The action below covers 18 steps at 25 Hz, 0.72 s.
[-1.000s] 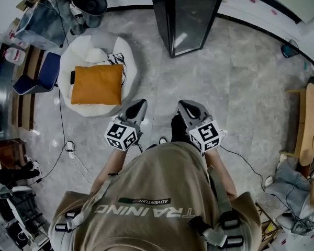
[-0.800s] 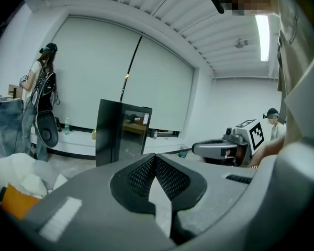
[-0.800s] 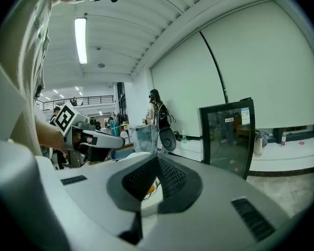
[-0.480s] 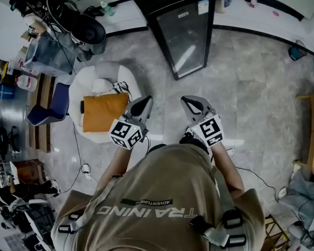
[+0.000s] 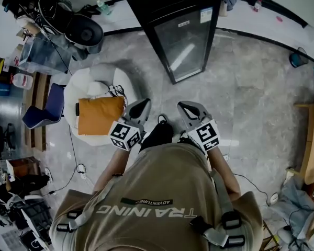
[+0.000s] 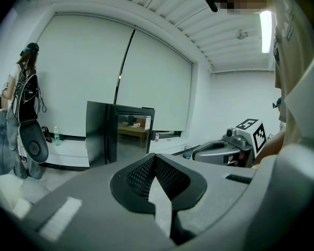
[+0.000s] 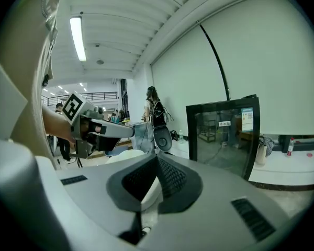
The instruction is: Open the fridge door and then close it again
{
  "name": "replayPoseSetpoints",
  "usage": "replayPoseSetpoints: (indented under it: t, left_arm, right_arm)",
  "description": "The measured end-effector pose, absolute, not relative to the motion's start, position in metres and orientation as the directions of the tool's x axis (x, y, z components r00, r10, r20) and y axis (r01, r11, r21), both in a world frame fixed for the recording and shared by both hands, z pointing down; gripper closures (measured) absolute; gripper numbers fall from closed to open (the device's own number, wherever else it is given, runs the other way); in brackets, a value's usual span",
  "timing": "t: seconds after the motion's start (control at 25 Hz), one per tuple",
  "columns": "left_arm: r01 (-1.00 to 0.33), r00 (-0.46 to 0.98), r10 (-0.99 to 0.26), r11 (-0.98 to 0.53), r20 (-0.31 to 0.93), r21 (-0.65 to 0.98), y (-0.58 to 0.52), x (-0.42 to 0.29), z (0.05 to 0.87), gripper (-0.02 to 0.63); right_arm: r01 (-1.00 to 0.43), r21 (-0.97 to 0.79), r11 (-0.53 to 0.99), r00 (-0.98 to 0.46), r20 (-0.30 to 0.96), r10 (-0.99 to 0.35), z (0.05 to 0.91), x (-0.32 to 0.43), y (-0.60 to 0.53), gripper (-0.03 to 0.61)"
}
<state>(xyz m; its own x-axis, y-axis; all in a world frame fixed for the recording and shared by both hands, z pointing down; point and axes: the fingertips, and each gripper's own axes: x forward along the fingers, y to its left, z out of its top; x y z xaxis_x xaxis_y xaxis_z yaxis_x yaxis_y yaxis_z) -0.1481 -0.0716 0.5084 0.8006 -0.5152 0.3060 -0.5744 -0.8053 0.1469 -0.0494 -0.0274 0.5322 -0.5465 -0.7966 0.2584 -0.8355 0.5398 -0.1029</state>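
The black fridge (image 5: 180,33) with a glass door stands shut on the grey floor, at the top middle of the head view, well ahead of both grippers. It also shows in the left gripper view as the fridge (image 6: 126,136), and in the right gripper view as the fridge (image 7: 225,135). My left gripper (image 5: 139,107) and right gripper (image 5: 186,109) are held side by side in front of the person's chest, both pointing toward the fridge. In each gripper view the jaws meet at the tips with nothing between them: left gripper (image 6: 155,157), right gripper (image 7: 157,159).
A white beanbag (image 5: 78,93) with an orange cushion (image 5: 98,115) lies on the floor to the left. A black bag (image 5: 83,30) and a blue seat (image 5: 48,104) are further left. Cables run over the floor (image 5: 251,88). A person (image 6: 22,93) stands far left.
The person has stepped toward the fridge; a dark shoe now shows between the grippers. Both grippers keep their pose and stay shut.
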Motion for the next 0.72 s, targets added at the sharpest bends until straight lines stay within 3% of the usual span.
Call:
replayPoseSetpoints:
  t: [0.72]
  left_arm:
    - [-0.436, 0.871, -0.363, -0.881, 0.331, 0.183, -0.254, -0.132, 0.54, 0.614]
  right_arm:
    - [-0.897, -0.032, 0.441, -0.431, 0.294, -0.853, 0.499, -0.051, -0.2, 0.583]
